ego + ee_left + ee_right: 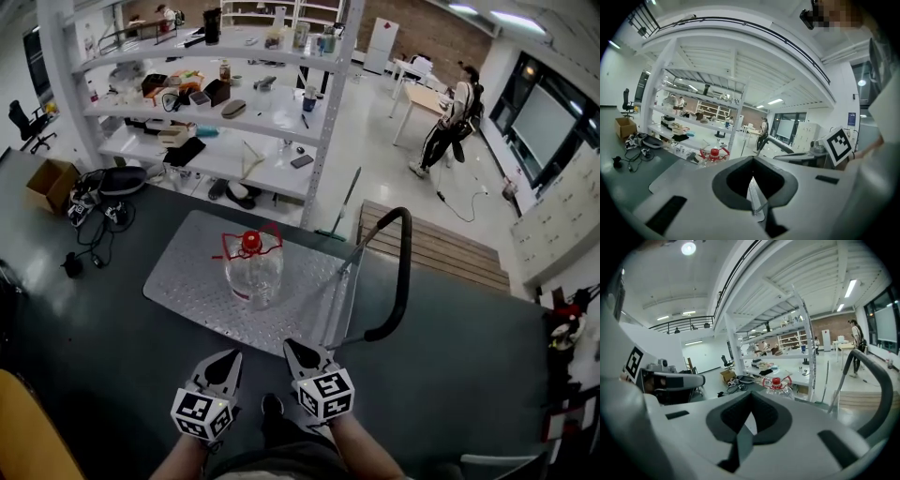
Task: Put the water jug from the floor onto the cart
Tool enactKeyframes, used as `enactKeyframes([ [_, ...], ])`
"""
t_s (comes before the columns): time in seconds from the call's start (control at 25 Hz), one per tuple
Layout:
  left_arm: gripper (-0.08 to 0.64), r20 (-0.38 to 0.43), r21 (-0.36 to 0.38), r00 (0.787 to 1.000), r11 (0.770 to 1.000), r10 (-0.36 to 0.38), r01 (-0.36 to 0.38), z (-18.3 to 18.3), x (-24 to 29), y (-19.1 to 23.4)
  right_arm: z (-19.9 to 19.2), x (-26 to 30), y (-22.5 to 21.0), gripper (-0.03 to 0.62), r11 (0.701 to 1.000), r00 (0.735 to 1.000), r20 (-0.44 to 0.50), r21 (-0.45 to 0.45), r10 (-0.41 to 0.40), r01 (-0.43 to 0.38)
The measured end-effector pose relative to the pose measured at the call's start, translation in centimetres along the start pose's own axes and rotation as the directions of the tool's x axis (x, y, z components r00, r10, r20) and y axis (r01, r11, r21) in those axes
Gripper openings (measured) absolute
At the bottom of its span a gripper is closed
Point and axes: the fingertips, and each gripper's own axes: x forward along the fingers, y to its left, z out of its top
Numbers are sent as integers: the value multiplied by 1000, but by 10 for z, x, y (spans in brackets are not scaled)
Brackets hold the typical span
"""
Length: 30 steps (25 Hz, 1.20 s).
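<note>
My left gripper [229, 358] & right gripper [292, 348] jaws are together, empty; the water jug [253, 272] stands free on the cart [187, 281], so I think any bump may tip it.

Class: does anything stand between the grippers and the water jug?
Nothing visible: only floor and bare cart deck lie between the left gripper, the right gripper and the water jug; the cart handle stands to the right.
</note>
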Motion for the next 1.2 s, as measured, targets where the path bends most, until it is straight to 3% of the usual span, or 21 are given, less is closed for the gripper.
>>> enactKeyframes([
  [0.2, 7, 8, -26, 1000, 999, 30, -29, -29, -68, -13, -12, -35, 52, -8, 999, 999, 45, -43, -2, 4],
  [0.64, 7, 43, 1, 999, 1000, 17, -17, -81, -203, -74, -67, -142, 160, -9, 994, 994, 109, -103, -21, 33],
  [1.0, 6, 47, 21, 997, 998, -63, 62, -96, -239, -124, -90, -227, 178, -11, 985, 984, 124, -105, -126, 139],
  [1.2, 7, 44, 44, 996, 996, -83, 81, -100, -244, -154, -101, -252, 173, -11, 985, 985, 121, -99, -126, 138],
])
